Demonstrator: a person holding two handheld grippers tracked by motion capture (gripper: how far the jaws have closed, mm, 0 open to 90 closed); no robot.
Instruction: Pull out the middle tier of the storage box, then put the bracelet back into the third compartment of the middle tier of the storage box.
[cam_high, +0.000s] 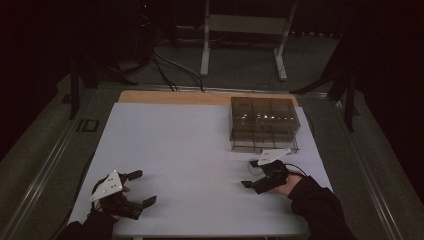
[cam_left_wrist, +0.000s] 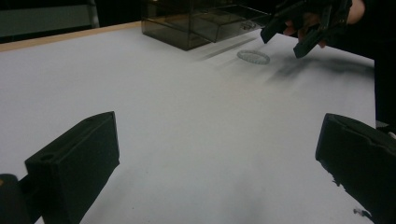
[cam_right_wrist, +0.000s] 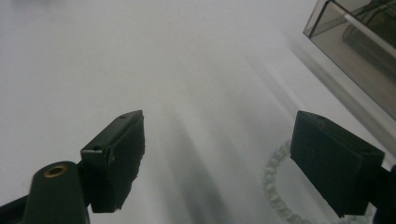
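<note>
The right gripper (cam_high: 251, 172) hangs with jaws wide apart and empty. A pale beaded ring (cam_right_wrist: 275, 186) lies on the table just beneath its right jaw. The left gripper (cam_high: 141, 189) is spread open too.

Left gripper (cam_high: 139, 189): matte black body, two blocky black jaws, grey three-cornered plate on top showing small dark holes. Right gripper (cam_high: 248, 173): same black build, grey three-cornered plate, thin black cable trailing behind. Brass-coloured ring showing at jaw base in right gripper view. Person wearing dark long sleeves (cam_high: 320, 207) reaching wrists.
</note>
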